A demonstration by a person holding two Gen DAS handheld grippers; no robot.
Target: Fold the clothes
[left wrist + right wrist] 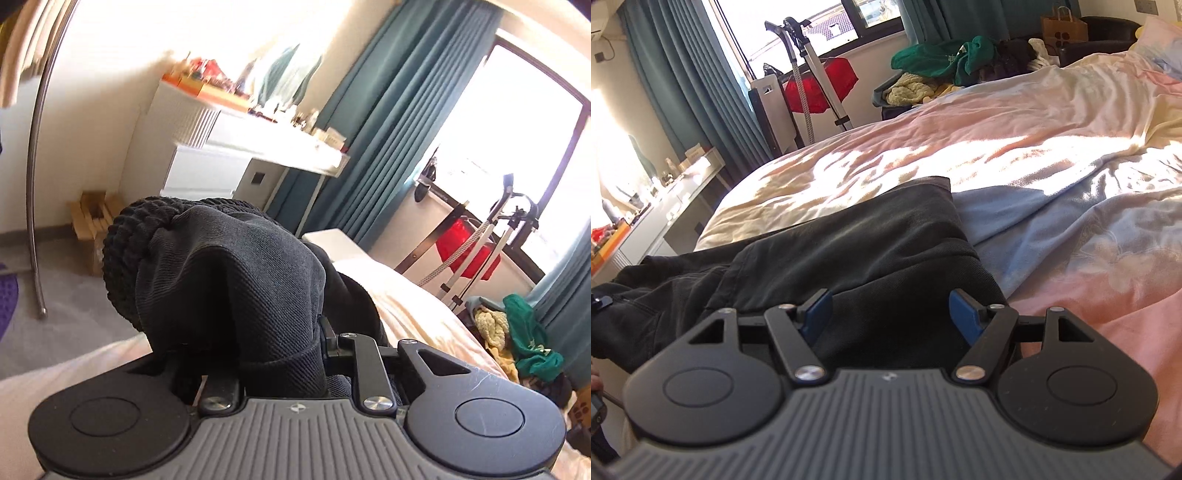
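A dark grey garment (pixel 849 243) lies on the bed (pixel 997 155), partly folded, running off to the left. My right gripper (pixel 892 314) is open just above its near edge, with the blue pads (pixel 964 314) wide apart and empty. My left gripper (pixel 273 354) is shut on the same dark garment (pixel 229 273). Its ribbed cuff (pixel 125 243) is bunched up and lifted in front of the camera, and the cloth hides the fingertips.
A white desk (pixel 258 147) with clutter stands by teal curtains (pixel 388 129). A metal rack pole (pixel 37 166) rises at left. A pile of green and yellow clothes (pixel 942 70) lies beyond the bed, beside a red item and a stand (pixel 820 85).
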